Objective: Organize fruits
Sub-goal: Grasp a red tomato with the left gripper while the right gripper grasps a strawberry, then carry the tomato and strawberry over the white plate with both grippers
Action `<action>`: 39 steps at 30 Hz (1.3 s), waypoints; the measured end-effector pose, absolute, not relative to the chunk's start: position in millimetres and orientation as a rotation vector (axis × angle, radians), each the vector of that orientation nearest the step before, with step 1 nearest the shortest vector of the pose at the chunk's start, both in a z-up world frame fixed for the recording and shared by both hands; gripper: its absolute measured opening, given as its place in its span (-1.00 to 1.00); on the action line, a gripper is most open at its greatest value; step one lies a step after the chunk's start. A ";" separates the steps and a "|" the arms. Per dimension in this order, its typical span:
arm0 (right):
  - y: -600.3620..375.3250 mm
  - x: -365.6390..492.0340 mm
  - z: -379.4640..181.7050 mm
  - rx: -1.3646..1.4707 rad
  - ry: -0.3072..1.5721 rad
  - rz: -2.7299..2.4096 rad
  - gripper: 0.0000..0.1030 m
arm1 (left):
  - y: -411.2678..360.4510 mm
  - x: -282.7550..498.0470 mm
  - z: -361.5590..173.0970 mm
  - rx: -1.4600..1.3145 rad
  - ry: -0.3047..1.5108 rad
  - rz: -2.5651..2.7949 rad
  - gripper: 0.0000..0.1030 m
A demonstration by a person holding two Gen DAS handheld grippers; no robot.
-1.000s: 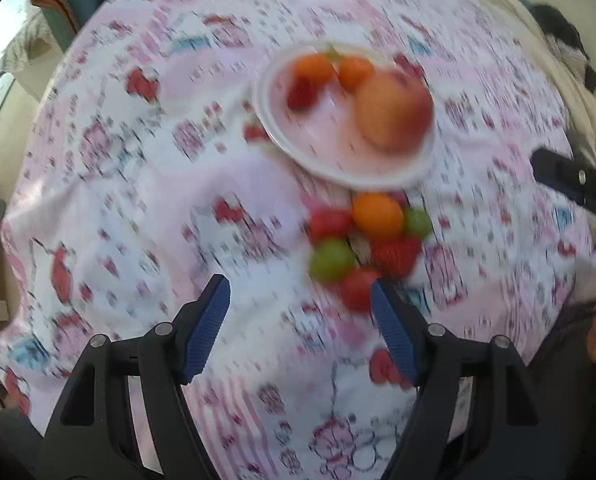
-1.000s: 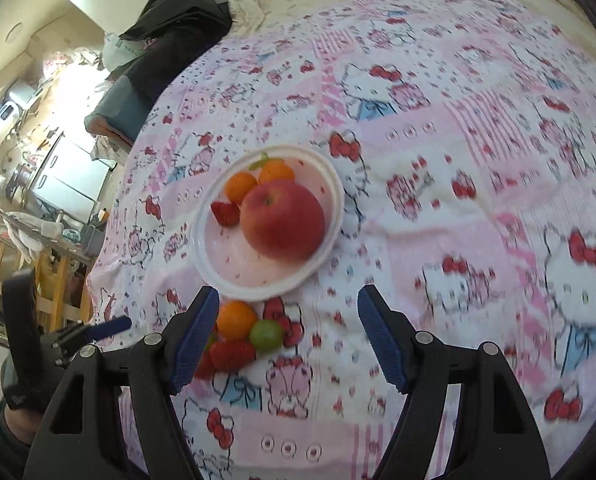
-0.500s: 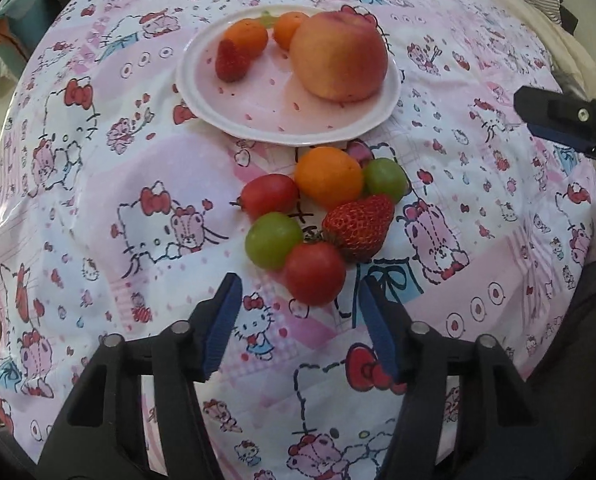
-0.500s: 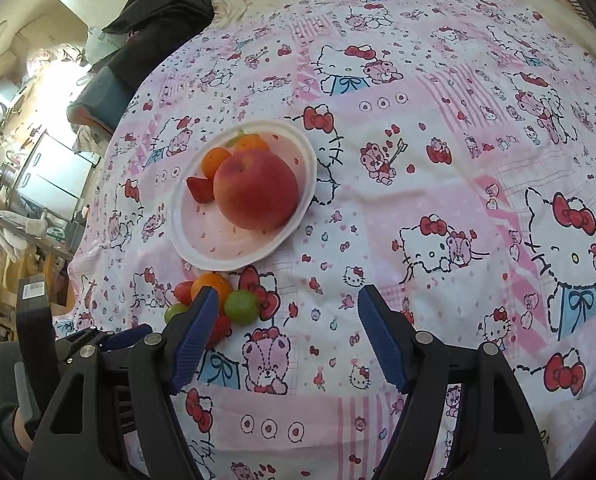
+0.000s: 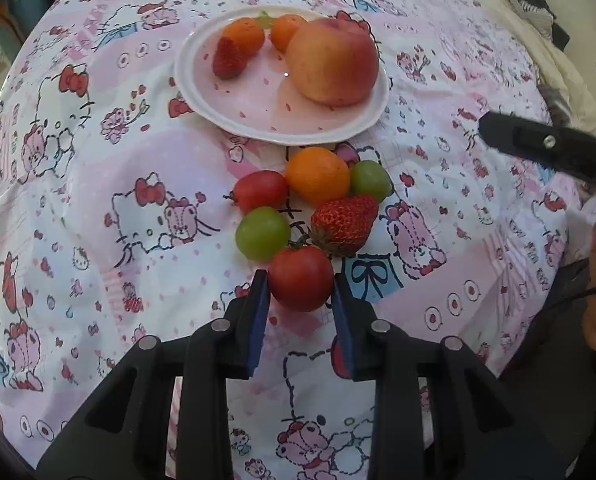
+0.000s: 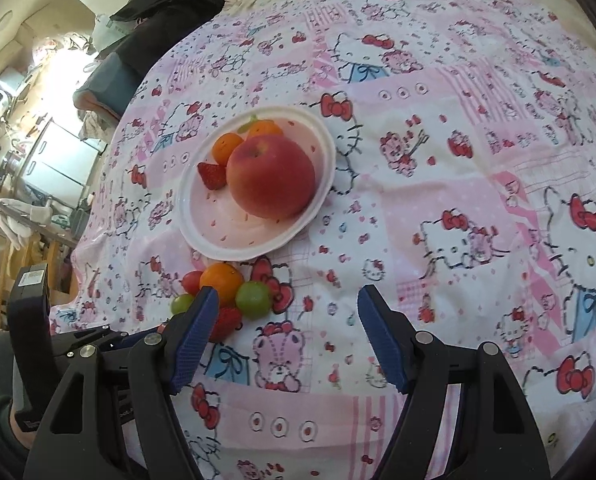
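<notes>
We see the left gripper point(image 5: 300, 292) low in the centre of the left wrist view, its blue pads point(image 5: 260, 312) clenched on a red cherry tomato point(image 5: 301, 278), one pad against each side of it. The tomato sits at the lower end of a loose cluster on the pink cartoon-print cloth point(image 5: 97, 200). Just above it lie a green grape point(image 5: 262, 233) to the left and a strawberry point(image 5: 345, 224) to the right; further up, a second red tomato point(image 5: 261, 191), a small orange point(image 5: 318, 176) and another green grape point(image 5: 370, 181).

Above the cluster, in the upper centre of that frame, a white plate point(image 5: 233, 118) holds a large peach-coloured apple point(image 5: 332, 62), two small oranges point(image 5: 245, 36) and a strawberry point(image 5: 227, 58).

In the right wrist view the right gripper point(image 6: 287, 334) is released, its jaws standing wide over bare cloth with nothing between them. The cluster lies just beside its left pad, which hides part of it. The plate point(image 6: 322, 160) sits left of centre in that frame.
</notes>
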State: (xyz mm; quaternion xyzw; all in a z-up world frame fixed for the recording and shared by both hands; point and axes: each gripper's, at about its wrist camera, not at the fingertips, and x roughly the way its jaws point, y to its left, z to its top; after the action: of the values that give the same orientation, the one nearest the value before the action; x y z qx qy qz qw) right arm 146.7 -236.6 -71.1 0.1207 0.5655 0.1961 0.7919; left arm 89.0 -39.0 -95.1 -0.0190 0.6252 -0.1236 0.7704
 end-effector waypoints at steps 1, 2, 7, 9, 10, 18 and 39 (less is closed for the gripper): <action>-235.5 146.7 -72.1 0.266 1.221 0.426 0.45 | -36.7 88.0 -92.5 -0.046 1.354 -0.267 -0.48; -234.5 146.9 -73.3 0.274 1.227 0.432 0.45 | -32.5 85.9 -87.4 -0.051 1.346 -0.261 -0.48; -221.2 145.3 -93.9 0.397 1.323 0.519 0.43 | -7.9 79.8 -73.5 -0.098 1.321 -0.181 -0.47; -212.5 146.6 -104.0 0.435 1.372 0.545 0.33 | 0.3 79.3 -72.9 -0.096 1.315 -0.124 -0.47; -207.5 147.5 -109.6 0.455 1.394 0.559 0.23 | 2.2 79.8 -73.7 -0.090 1.318 -0.104 -0.47; -176.2 150.1 -132.4 0.361 1.453 0.546 0.19 | 20.5 83.8 -74.6 -0.141 1.312 -0.045 -0.47; -156.6 141.9 -135.1 0.299 1.420 0.578 -0.14 | 18.6 89.3 -74.6 -0.155 1.290 -0.035 -0.47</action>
State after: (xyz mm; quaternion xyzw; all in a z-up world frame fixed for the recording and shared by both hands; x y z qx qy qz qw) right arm 141.9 -156.6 -135.1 0.1348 0.6401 0.2605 0.7101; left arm 89.3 18.6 -74.6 -0.0723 0.6006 -0.0163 0.7961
